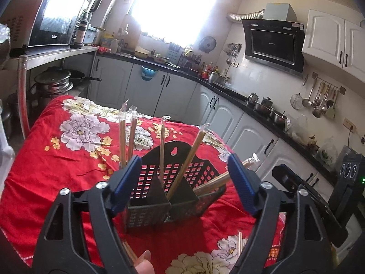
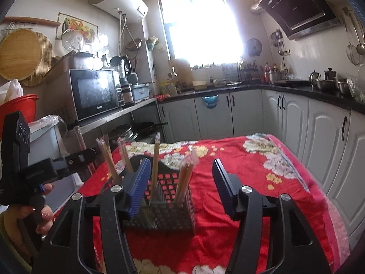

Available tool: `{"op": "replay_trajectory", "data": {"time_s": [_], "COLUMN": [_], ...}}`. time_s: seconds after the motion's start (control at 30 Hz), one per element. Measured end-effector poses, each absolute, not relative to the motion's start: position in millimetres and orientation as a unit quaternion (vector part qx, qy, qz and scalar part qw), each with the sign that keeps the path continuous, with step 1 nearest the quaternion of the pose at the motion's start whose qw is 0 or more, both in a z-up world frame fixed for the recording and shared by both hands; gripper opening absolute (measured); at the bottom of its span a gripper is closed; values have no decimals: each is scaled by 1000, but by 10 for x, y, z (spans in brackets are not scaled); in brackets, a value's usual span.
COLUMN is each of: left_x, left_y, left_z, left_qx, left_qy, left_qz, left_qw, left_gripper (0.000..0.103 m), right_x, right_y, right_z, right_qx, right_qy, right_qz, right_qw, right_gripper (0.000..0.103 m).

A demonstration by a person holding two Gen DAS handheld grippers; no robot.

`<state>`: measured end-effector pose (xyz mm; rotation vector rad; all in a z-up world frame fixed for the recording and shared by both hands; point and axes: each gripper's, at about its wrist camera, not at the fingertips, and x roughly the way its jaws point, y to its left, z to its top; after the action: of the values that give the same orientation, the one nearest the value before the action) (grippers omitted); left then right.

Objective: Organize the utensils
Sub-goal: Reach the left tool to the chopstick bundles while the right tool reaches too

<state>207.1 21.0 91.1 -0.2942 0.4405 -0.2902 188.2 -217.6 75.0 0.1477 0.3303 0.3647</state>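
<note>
A black perforated utensil holder (image 1: pixel 168 182) stands on the red floral tablecloth (image 1: pixel 68 159), with several plastic-wrapped wooden chopsticks (image 1: pixel 162 150) upright or leaning in its compartments. My left gripper (image 1: pixel 182 182) is open, its blue pads on either side of the holder just above it, holding nothing. In the right wrist view the holder (image 2: pixel 168 207) and chopsticks (image 2: pixel 156 162) sit between my right gripper's (image 2: pixel 182 187) open fingers, toward the left pad; it holds nothing. The left gripper body (image 2: pixel 34 173) shows at the left. More wrapped chopsticks (image 1: pixel 240 244) lie on the cloth near the front edge.
Grey cabinets and a black counter (image 2: pixel 296 89) with pots run along the back and right. A microwave (image 2: pixel 95 93) sits on a steel shelf at left. A red bucket (image 2: pixel 20 107) stands far left. A chair back (image 1: pixel 22 91) stands by the table.
</note>
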Motion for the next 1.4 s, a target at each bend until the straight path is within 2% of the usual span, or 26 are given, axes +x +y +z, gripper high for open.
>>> {"op": "replay_trajectory", "data": {"time_s": [0.13,0.33,1.1,1.17,1.4], "left_x": [1962,1843,1623,1591,1516], "left_y": [215,180,186,199,269], "left_z": [875,780,145,117,-71], "left_qx": [-134,-122,-131,-123,-130], "left_qy": [215,226,317,322,358], "left_qz": [-140,-153,-173,-164,-159], "left_qw": [957,954,923,924,911], "left_gripper": [79,84,86,89,89], "right_x": [1743,1576,1157,1160,1214], "right_y": [-2154,-2104,-2242,-2260,-2568], "right_z": [714,630,231,155,-107], "right_qx": [64,43,-4,-5,49], "right_qy": [175,200,297,312,356], "right_qz": [184,182,126,129,110], "right_qw": [965,962,946,941,927], "right_gripper": [64,67,70,70,70]}}
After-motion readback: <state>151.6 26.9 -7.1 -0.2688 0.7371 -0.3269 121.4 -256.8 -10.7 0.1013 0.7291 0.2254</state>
